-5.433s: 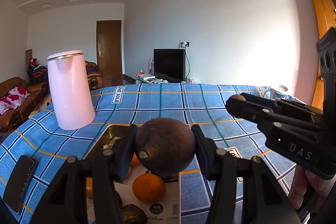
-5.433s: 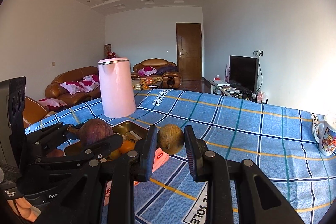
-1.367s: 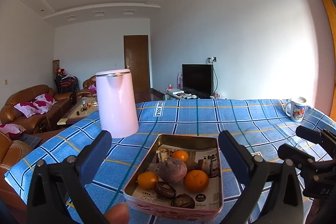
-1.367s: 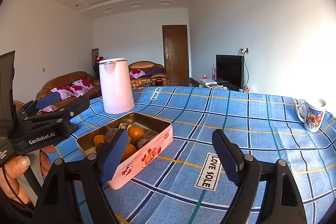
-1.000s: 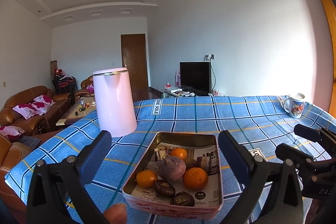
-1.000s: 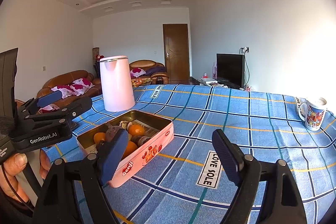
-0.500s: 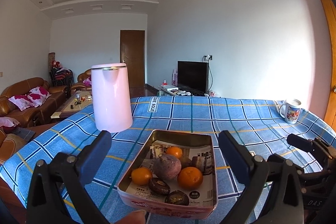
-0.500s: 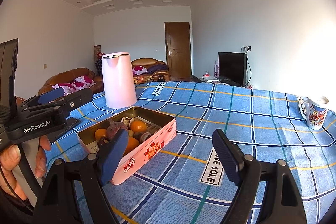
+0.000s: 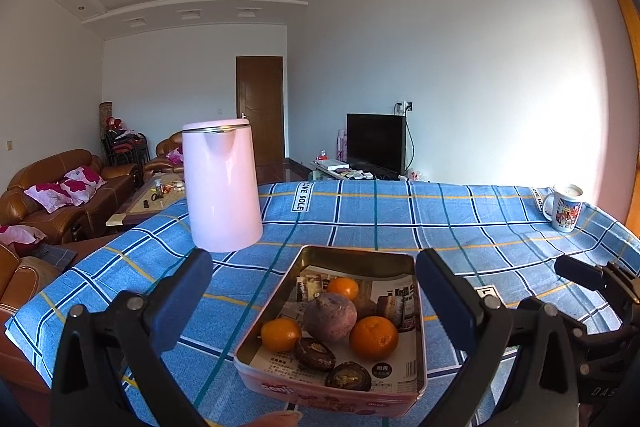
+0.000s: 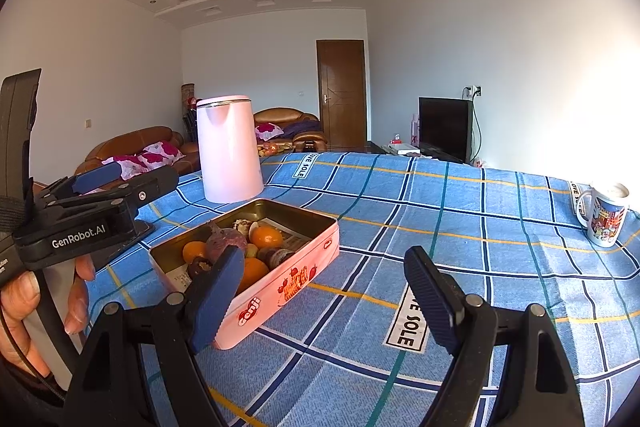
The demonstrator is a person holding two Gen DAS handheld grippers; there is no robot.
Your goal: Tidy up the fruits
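A pink tin [image 9: 420, 331] is seen on the blue plaid cloth [image 9: 440, 219] that covers the desk, near the desk's near edge, and the fruits are gathered inside it on printed paper. At the middle of the tin a purple fruit [image 9: 330, 315] is found, with a large orange [image 9: 374, 337] touching it on one side and a small orange [image 9: 281, 335] just beside it on the other. A third orange [image 9: 345, 287] is lodged behind the purple fruit, toward the tin's far wall. Two dark brown fruits [image 9: 315, 354] are laid at the tin's near end.

The left claw [image 9: 312, 307] is held released, its fingers spread wide on either side of the tin and apart from it; nothing is gripped. The right claw [image 10: 324, 303] is likewise released and empty, and is held above the cloth beside the tin's long pink wall [image 10: 280, 287].

A pink kettle [image 9: 221, 185] is set upright behind the tin, toward the desk's far left corner. A printed mug [image 9: 565, 207] is placed well apart, at the desk's far right edge.
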